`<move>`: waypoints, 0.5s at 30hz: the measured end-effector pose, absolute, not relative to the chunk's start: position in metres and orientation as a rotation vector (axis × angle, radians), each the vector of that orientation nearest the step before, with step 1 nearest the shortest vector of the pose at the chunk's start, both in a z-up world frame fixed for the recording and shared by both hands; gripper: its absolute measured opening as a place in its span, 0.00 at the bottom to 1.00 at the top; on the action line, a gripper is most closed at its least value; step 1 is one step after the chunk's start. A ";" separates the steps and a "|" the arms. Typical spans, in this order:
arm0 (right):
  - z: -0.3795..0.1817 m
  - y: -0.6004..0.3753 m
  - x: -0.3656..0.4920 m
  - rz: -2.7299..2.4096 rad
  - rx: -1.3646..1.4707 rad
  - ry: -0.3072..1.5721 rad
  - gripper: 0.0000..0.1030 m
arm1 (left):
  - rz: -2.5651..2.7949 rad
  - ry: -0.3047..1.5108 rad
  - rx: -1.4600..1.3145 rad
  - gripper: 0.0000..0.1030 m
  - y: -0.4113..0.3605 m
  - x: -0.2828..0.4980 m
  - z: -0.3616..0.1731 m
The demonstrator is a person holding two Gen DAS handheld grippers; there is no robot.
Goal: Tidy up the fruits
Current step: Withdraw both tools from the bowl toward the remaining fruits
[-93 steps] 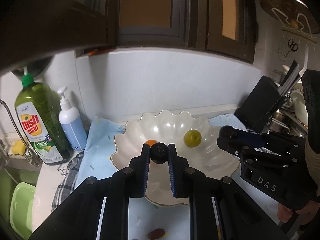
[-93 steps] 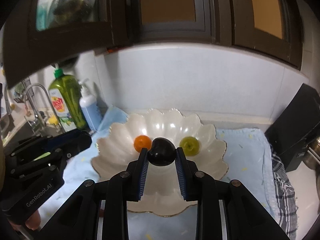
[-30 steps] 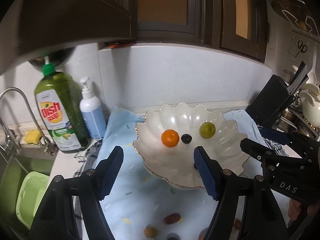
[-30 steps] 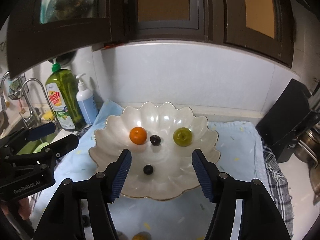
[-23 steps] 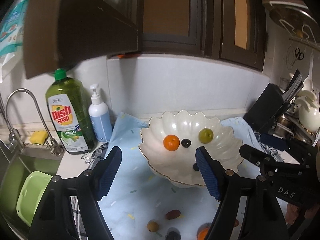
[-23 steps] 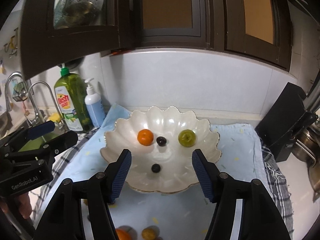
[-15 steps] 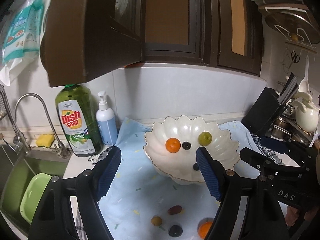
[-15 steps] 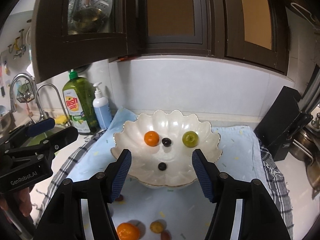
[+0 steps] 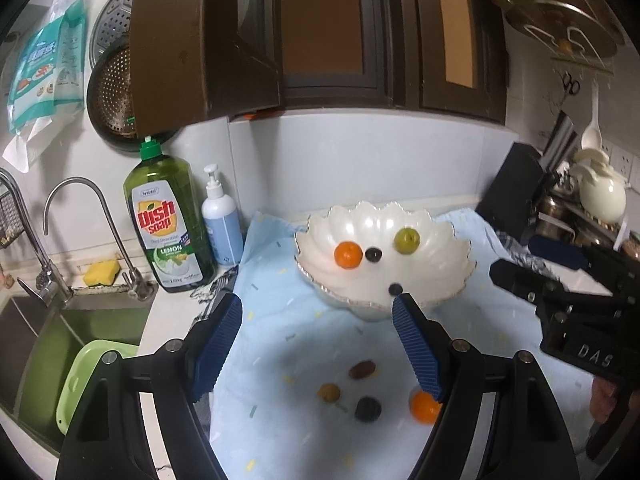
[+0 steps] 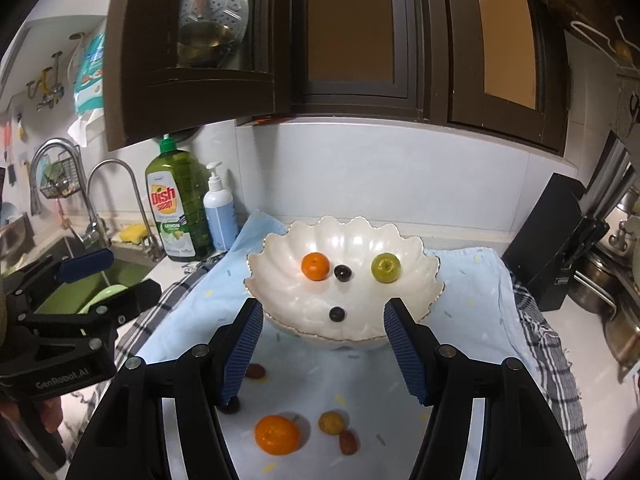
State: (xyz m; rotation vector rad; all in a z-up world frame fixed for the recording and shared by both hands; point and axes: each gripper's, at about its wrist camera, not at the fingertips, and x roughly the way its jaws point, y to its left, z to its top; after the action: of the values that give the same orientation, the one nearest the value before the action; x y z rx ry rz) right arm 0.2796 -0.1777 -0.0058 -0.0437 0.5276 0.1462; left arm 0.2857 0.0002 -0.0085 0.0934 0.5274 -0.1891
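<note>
Counter (image 10: 500, 236) pale, runs along tiled wall. On it directly: light blue cloth (image 10: 472, 280), checked towel (image 10: 536, 328) partly beneath cloth, green dish soap bottle (image 10: 176, 204), pump bottle (image 10: 219, 216) just beside it, yellow sponge (image 9: 102, 273) near tap, black knife block (image 10: 556, 240) at right.

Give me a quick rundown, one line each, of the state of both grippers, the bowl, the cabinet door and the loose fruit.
Left gripper: open, holding nothing.
Right gripper: open, holding nothing.
Scalloped bowl: upright on the blue cloth, holding four fruits.
Cabinet door: swung open.
Loose orange: on the cloth, outside the bowl.
Dish soap bottle: upright, capped.
</note>
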 end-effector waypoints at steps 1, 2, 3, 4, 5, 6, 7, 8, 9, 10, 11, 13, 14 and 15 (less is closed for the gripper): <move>-0.007 -0.177 0.277 0.148 -0.046 0.527 0.62 | -0.194 0.532 0.097 0.75 0.001 0.283 -0.010; -0.007 -0.175 0.276 0.151 -0.046 0.528 0.62 | -0.199 0.534 0.101 0.75 0.002 0.281 -0.011; -0.009 -0.173 0.272 0.154 -0.046 0.530 0.62 | -0.201 0.534 0.105 0.75 0.002 0.279 -0.012; -0.010 -0.173 0.271 0.156 -0.044 0.532 0.62 | -0.202 0.532 0.109 0.75 0.003 0.276 -0.013; -0.012 -0.171 0.269 0.161 -0.040 0.540 0.62 | -0.204 0.532 0.113 0.75 0.003 0.275 -0.013; -0.014 -0.170 0.268 0.163 -0.036 0.545 0.62 | -0.208 0.531 0.117 0.75 0.003 0.273 -0.014; -0.016 -0.169 0.266 0.163 -0.030 0.549 0.62 | -0.213 0.532 0.126 0.75 0.004 0.272 -0.015; -0.020 -0.168 0.265 0.164 -0.024 0.559 0.62 | -0.218 0.536 0.131 0.74 0.005 0.270 -0.017; -0.022 -0.168 0.263 0.166 -0.022 0.566 0.62 | -0.223 0.540 0.139 0.74 0.004 0.269 -0.020; -0.025 -0.167 0.263 0.167 -0.020 0.573 0.62 | -0.230 0.543 0.147 0.73 0.004 0.268 -0.023; -0.028 -0.166 0.261 0.168 -0.020 0.582 0.62 | -0.239 0.548 0.162 0.73 0.004 0.266 -0.027; -0.034 -0.163 0.258 0.169 -0.023 0.598 0.62 | -0.254 0.552 0.188 0.70 0.003 0.264 -0.032; -0.038 -0.162 0.257 0.171 -0.027 0.607 0.62 | -0.263 0.554 0.196 0.70 0.002 0.262 -0.035; -0.040 -0.161 0.256 0.174 -0.030 0.614 0.62 | -0.273 0.557 0.204 0.69 0.002 0.261 -0.038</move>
State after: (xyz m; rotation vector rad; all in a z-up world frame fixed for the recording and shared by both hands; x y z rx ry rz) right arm 0.2558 -0.1613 -0.0398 -0.0300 0.6139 0.1737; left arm 0.2610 0.0020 -0.0379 0.2043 0.5568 -0.2728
